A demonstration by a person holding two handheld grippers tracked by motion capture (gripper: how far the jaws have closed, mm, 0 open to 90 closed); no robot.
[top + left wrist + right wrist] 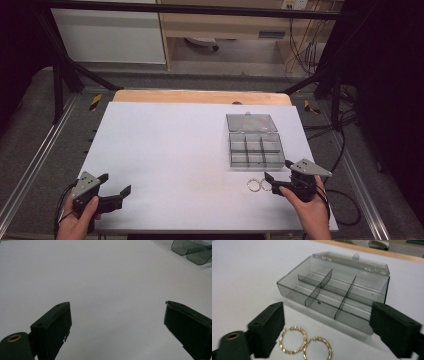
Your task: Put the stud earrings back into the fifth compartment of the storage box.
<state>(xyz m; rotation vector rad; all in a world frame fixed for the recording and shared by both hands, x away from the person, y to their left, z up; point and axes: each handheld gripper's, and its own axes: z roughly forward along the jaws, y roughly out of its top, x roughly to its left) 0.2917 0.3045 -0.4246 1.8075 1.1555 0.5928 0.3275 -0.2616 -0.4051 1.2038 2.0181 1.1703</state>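
High view: two gold twisted-wire hoop rings (259, 185) are seen lower right, just below the smoky clear plastic divided box (255, 150); the right gripper (279, 172) and left gripper (115, 183) are held released, over wide bare white bench (165, 145). No writing is legible.

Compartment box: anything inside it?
The compartment box stands open, lid folded back. Every compartment seen looks empty. Two gold rings lie on the table outside it, touching each other.

Twisted gold-metal hoops (305, 345), smoky plastic box (332, 297)
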